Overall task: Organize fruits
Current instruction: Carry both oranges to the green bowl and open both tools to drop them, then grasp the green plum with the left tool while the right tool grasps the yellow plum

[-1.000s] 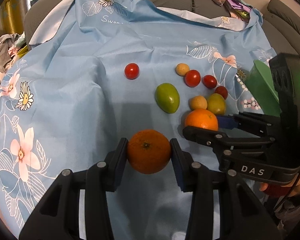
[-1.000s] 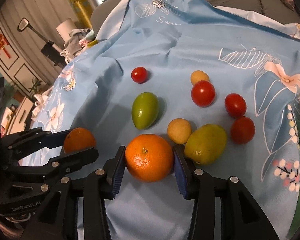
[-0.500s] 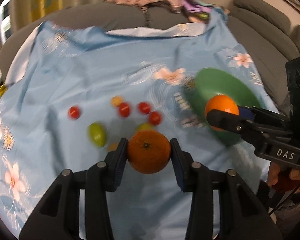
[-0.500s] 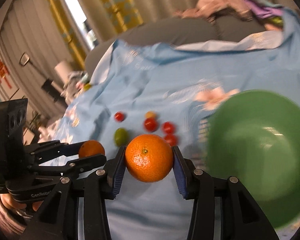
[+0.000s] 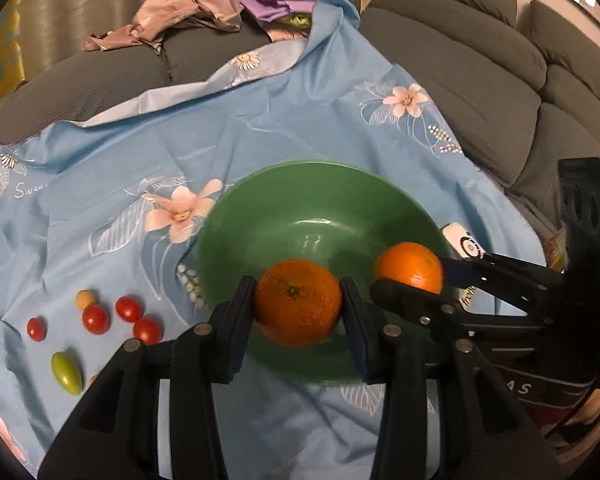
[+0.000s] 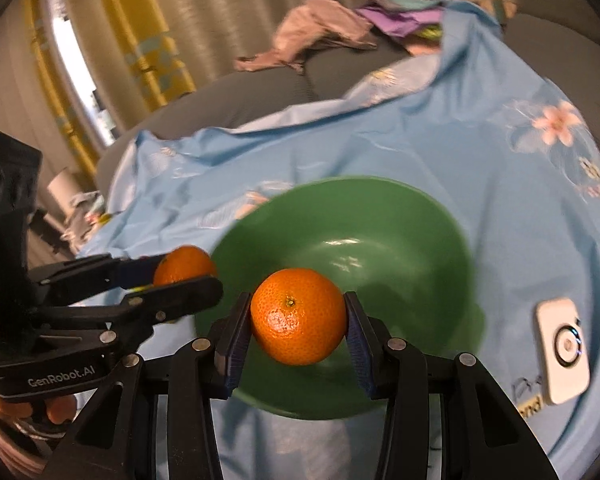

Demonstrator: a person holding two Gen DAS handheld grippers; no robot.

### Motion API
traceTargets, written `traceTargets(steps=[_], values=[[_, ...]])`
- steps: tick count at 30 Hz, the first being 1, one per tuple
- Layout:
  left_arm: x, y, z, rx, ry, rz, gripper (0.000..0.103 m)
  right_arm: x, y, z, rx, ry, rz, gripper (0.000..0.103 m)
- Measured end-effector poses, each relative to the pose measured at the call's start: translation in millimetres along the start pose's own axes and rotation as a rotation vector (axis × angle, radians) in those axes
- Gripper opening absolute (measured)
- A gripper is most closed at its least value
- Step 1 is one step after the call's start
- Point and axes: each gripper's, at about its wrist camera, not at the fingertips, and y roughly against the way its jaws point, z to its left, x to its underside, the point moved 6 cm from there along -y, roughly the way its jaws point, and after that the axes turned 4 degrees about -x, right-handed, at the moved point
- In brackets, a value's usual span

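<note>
My left gripper [image 5: 298, 308] is shut on an orange [image 5: 297, 302] and holds it over the near rim of an empty green bowl [image 5: 284, 216]. My right gripper [image 6: 298, 322] is shut on a second orange [image 6: 298, 317], also above the bowl [image 6: 400, 240], near its front edge. Each gripper with its orange shows in the other view: the right one at the bowl's right side [image 5: 409, 267], the left one at the bowl's left side [image 6: 185, 265]. Several small tomatoes [image 5: 96, 319] and a green fruit [image 5: 66, 367] lie on the blue cloth to the left.
The blue floral cloth [image 5: 100, 160] covers a grey sofa [image 5: 480, 80]. A white remote-like device [image 6: 562, 344] lies on the cloth right of the bowl. A heap of clothes [image 5: 188, 8] sits at the back. Curtains [image 6: 148, 40] hang behind.
Both grippers lifted their oranges off the cloth among the fruits and carried them right. They now hang over the green bowl, which was at the edge before.
</note>
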Motion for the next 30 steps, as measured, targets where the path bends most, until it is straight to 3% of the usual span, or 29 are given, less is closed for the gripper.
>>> traceTargets(steps=[11, 16, 19, 24, 30], values=[[10.5, -22.3, 3.1, -0.064, -0.013, 0.071, 0.045, 9.8, -4.8, -9.5, 0.068, 0.032, 0.038, 0.046], [7.7, -9.8, 5.5, -0.081, 0.0, 0.04, 0.067, 9.5, 3.2, -10.3, 0.097, 0.03, 0.026, 0.047], [10.2, 2.1, 7.4, -0.087, 0.011, 0.021, 0.071, 7.8, 11.9, -11.5, 0.116, 0.022, 0.009, 0.047], [27.5, 29.4, 25.6, -0.108, 0.083, 0.008, 0.088, 8.1, 29.5, -3.4, 0.07, 0.016, -0.034, 0.047], [68.3, 58.4, 63.5, -0.148, 0.23, 0.032, 0.092, 11.7, 41.2, 20.3, -0.016, 0.056, -0.06, 0.047]])
